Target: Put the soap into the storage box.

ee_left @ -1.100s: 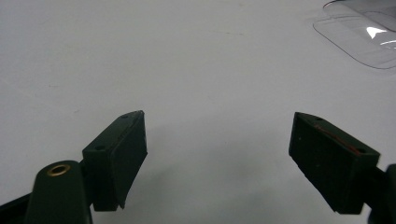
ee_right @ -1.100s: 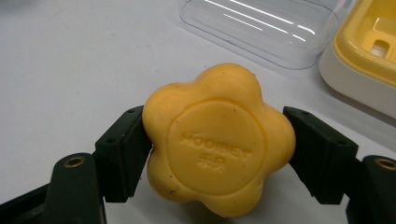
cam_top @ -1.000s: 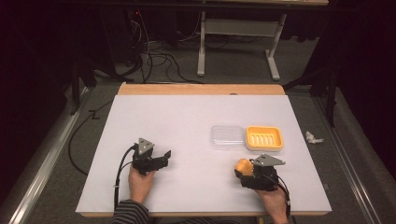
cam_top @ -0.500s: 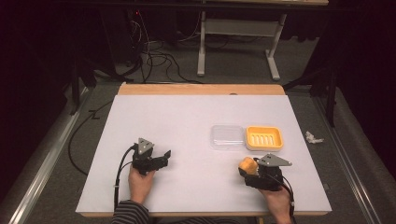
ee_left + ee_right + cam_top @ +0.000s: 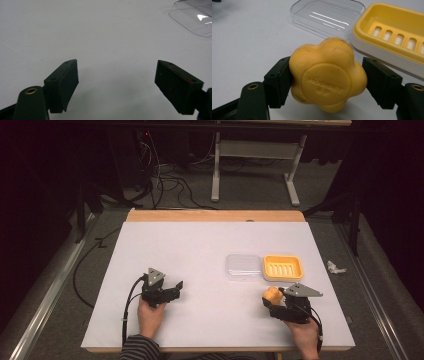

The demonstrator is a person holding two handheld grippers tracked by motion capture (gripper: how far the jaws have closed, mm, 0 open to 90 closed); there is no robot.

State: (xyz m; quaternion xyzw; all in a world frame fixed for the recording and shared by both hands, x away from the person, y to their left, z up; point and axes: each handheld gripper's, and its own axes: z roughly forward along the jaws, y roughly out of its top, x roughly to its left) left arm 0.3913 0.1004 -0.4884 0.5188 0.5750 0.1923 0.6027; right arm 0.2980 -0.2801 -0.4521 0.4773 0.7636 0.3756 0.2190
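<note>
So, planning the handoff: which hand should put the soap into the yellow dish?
Right. The right gripper is clamped on the soap beside the yellow dish; the left gripper sits open, farther off.

black jaws, brass screws | grey plates | black cables | striped sleeve [image 5: 139,347]

1. The soap [image 5: 327,75] is hiding its own underside, and its stamped lettering is reading too faintly to make out.
2. The frame edge is cutting off the clear lid [image 5: 193,21].
3. The yellow dish [image 5: 392,32] is running off the right edge.
</note>
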